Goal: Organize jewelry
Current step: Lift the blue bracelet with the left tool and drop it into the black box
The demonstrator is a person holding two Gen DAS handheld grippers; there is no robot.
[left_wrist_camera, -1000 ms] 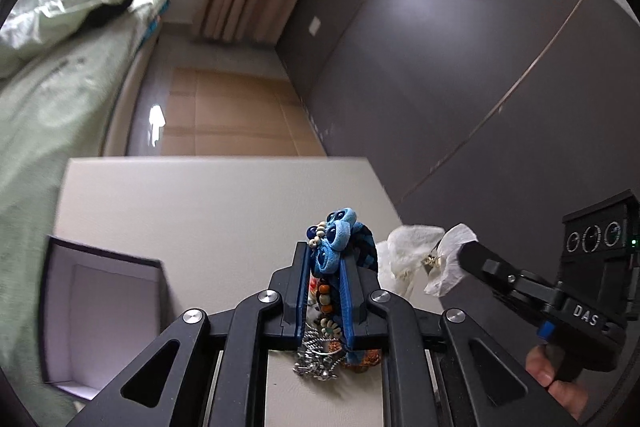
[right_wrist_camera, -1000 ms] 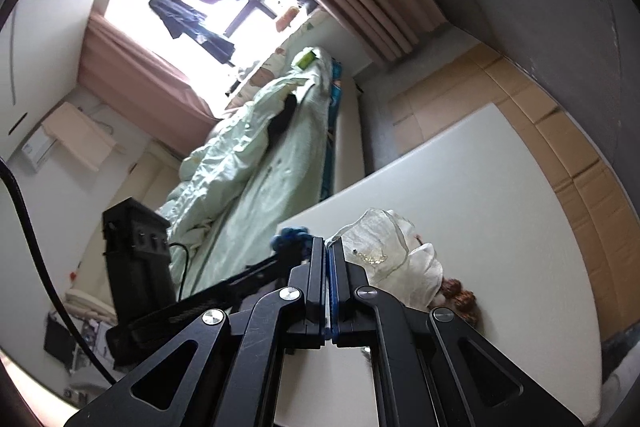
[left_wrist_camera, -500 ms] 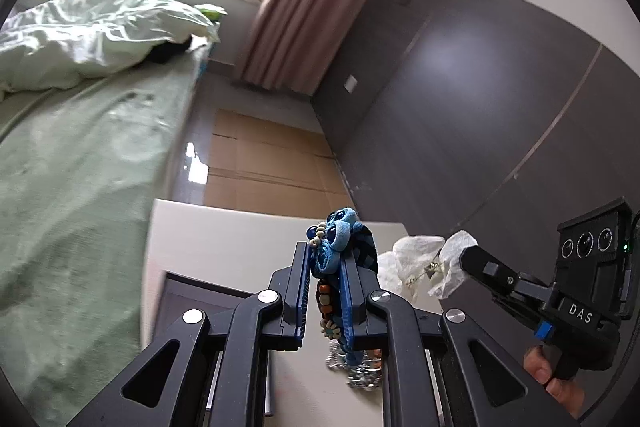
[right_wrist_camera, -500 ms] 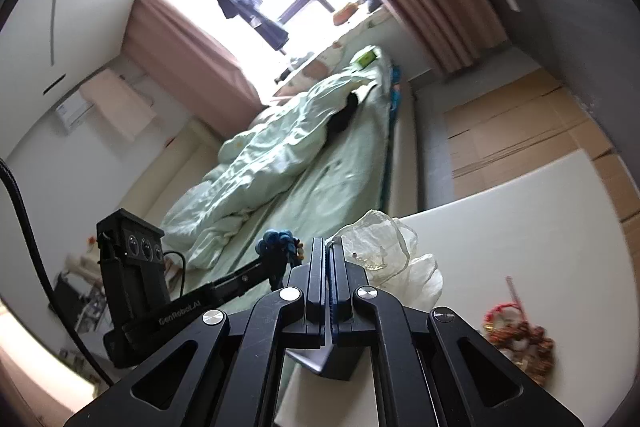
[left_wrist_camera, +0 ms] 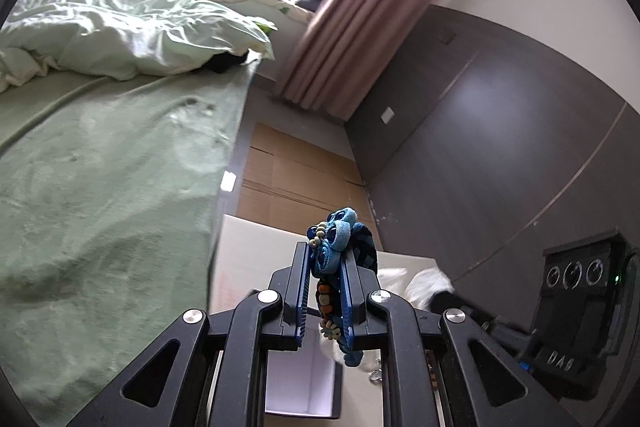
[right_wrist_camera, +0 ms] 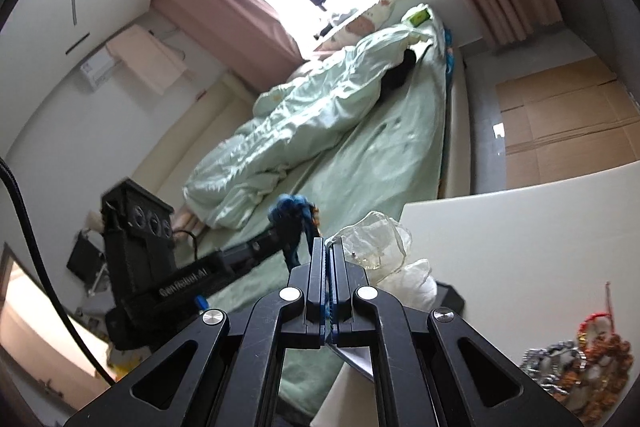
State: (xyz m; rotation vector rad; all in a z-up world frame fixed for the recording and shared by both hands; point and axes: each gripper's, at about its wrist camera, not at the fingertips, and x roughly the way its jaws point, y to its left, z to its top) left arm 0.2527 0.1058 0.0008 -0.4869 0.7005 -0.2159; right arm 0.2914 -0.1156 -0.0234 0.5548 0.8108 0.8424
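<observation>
My left gripper (left_wrist_camera: pixel 325 269) is shut on a blue beaded necklace (left_wrist_camera: pixel 335 239) with a braided cord and coloured beads hanging between its fingers. It holds it in the air above an open dark jewelry box (left_wrist_camera: pixel 298 383) with a white inside, at the table's left edge. My right gripper (right_wrist_camera: pixel 329 255) is shut on a clear plastic bag (right_wrist_camera: pixel 376 239) with a small chain inside, also lifted. The left gripper and necklace (right_wrist_camera: pixel 294 215) show in the right wrist view. A pile of red, orange and silver jewelry (right_wrist_camera: pixel 576 367) lies on the white table (right_wrist_camera: pixel 520 239).
A bed with a green sheet and rumpled duvet (left_wrist_camera: pixel 100 131) runs along the table's left side. A dark wall panel (left_wrist_camera: pixel 500 155) stands to the right. Cardboard (left_wrist_camera: pixel 296 179) covers the floor beyond the table. The right gripper's body (left_wrist_camera: pixel 576 311) is close on the right.
Both grippers have risen and tilted upward, carrying the necklace and the bag off the table. The necklace's lower end has lifted off the table, and the box now lies below the left gripper.
</observation>
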